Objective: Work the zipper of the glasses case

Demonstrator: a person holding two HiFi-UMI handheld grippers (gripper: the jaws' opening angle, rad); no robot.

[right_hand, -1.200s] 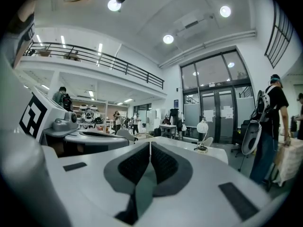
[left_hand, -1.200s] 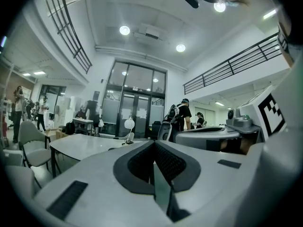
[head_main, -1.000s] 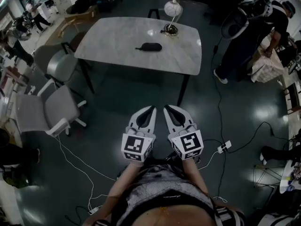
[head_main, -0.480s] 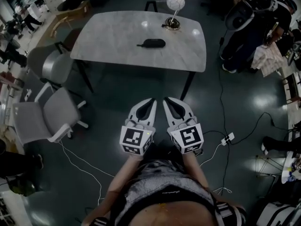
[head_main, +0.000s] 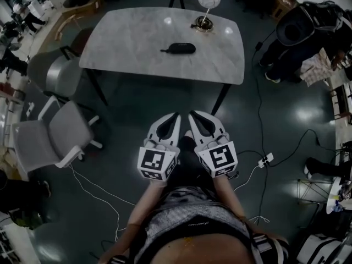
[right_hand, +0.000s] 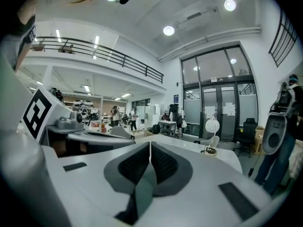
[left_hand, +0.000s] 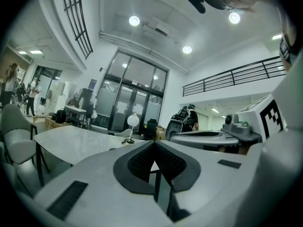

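A dark oblong glasses case (head_main: 180, 48) lies near the middle of a pale marble table (head_main: 132, 43) well ahead of me. Both grippers hang side by side over the dark floor, short of the table's near edge. My left gripper (head_main: 175, 116) has its jaws closed with nothing between them; in the left gripper view the left gripper (left_hand: 154, 143) shows its pads meeting. My right gripper (head_main: 191, 114) is likewise shut and empty, and the right gripper (right_hand: 149, 144) shows the same in its own view. The case is hidden behind the jaws in both gripper views.
A table lamp (head_main: 207, 4) with a round white shade stands at the table's far edge. Two grey chairs (head_main: 52, 133) stand at the left. A person (head_main: 300, 37) stands right of the table. Cables and a power strip (head_main: 266, 160) lie on the floor.
The table and case have drawn nearer and shifted slightly in the head view as I walked toward them. Both grippers stay shut, side by side.
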